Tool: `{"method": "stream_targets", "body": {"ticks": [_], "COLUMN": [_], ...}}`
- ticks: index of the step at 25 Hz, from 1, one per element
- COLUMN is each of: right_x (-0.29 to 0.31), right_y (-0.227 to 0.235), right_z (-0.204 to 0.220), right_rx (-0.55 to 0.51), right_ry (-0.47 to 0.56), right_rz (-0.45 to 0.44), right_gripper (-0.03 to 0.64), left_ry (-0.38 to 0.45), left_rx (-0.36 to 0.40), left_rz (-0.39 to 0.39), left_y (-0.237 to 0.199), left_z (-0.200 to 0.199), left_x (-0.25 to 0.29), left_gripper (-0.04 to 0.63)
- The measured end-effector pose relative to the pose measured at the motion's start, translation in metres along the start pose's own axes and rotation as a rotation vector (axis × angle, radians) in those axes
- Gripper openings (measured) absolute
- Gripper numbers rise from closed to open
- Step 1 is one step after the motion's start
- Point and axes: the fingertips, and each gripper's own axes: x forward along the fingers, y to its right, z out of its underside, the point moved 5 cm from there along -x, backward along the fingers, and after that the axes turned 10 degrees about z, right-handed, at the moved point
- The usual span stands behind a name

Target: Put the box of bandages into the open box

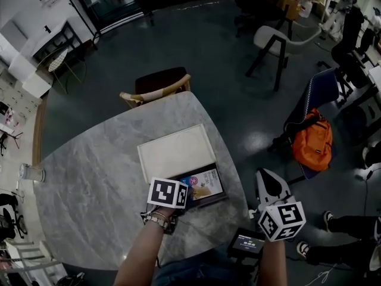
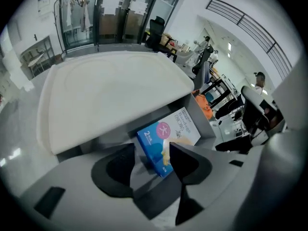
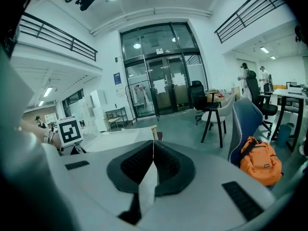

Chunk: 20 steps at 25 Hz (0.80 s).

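Our left gripper (image 2: 151, 162) points down into the open box (image 2: 204, 123) on the marble table (image 1: 89, 189). Its fingers are spread wide around the box of bandages (image 2: 161, 143), which sits in the tray just below the folded-back white lid (image 1: 176, 152), and no pad seems to press on it. We judge the placing all but done, so the next move is to lift straight out without nudging the carton. Our right gripper (image 3: 153, 163) hangs past the table edge, its fingers pressed together on nothing. In the head view the marker cube hides much of the tray, so we cannot tell whether the carton lies flat.
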Motion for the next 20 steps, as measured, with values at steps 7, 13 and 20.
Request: {"method": "stream_targets", "body": {"ticks": [7,13,20], "right_x": [-0.010,-0.028,-0.054], "right_y": [-0.004,-0.007,-0.015], "right_z": [-0.023,-0.036,-0.042], "right_rx": [-0.033,-0.064,-0.124], "right_ry": [0.057,0.096,0.132], "right_rz": [-0.008,-0.028,-0.088], "right_gripper": [0.026,0.026,0.026], "left_ry": [0.272,0.548,0.752], "left_rx": [-0.043,0.043,0.184], "left_rz": [0.131,0.144,0.073], "left_y": [0.019,0.034,0.054], "left_z": [-0.014,-0.030,-0.024], "left_x": [-0.035,-0.068,-0.105], "left_gripper": [0.257,0.012,0.012]}}
